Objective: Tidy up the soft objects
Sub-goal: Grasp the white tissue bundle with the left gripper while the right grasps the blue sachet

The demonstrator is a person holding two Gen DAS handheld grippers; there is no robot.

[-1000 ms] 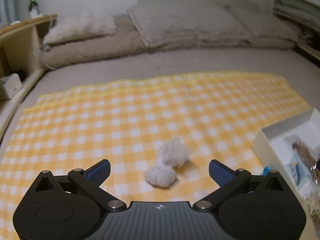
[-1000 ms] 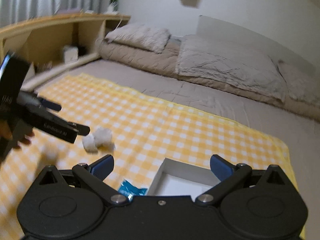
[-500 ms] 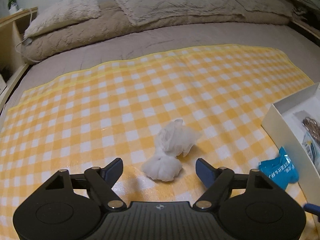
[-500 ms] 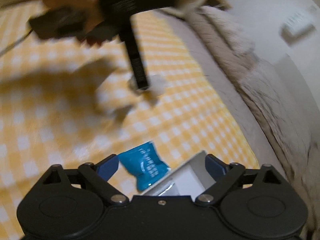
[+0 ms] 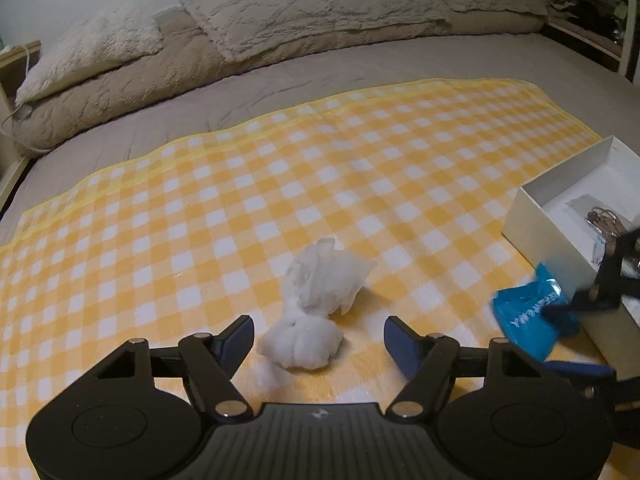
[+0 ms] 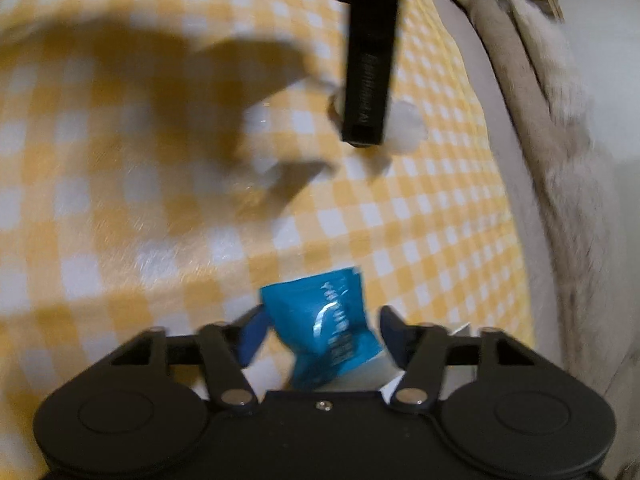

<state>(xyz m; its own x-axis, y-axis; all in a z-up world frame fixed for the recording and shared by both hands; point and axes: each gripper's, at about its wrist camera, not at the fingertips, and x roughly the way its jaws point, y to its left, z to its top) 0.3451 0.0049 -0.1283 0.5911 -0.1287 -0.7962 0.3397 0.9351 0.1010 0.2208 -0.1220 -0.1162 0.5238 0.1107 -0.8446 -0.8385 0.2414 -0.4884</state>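
Closing: left gripper round tissue wad, right gripper round blue packet.

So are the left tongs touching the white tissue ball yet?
Apart. The left wrist view shows the left tongs straddling the white tissue ball, checked cloth visible between each pad and the ball.

The cloth is checked in yellow and white; the tissue bundle on it is white; the packet is bright blue with pale lettering; the box is white; the bedding is grey-beige; the finger pads are dark blue.
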